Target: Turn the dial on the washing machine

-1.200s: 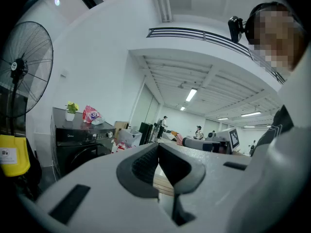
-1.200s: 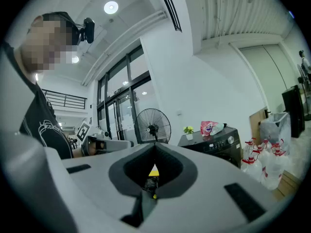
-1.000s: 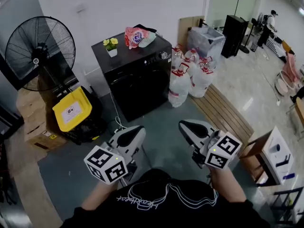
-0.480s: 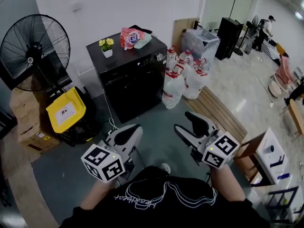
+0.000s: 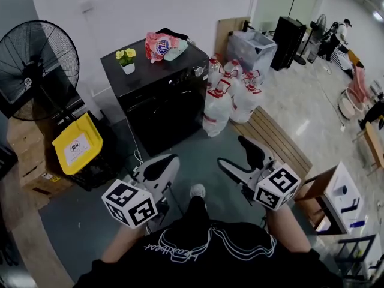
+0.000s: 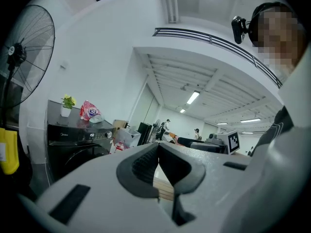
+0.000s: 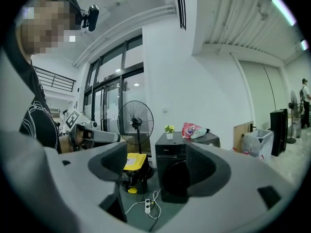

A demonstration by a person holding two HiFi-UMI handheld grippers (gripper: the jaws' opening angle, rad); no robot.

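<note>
Head view shows a boxy, glossy black washing machine (image 5: 157, 104) with round dial (image 5: 197, 71).

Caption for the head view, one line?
Person facing the black washing machine, left gripper shut, right gripper just opening its jaws, nothing between them.

Black pedestal fan (image 5: 37, 71), yellow bin (image 5: 75, 146) near it, clustered water jugs (image 5: 231, 98), small flower pot (image 5: 126, 59), pink bag (image 5: 161, 45).

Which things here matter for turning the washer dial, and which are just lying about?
For the job: washing machine, its dial, right gripper (jaws just been opening, nothing between them), left gripper (shut, empty).
Lying about: fan, yellow bin, flower pot, pink bag, water jugs, wooden slats.
</note>
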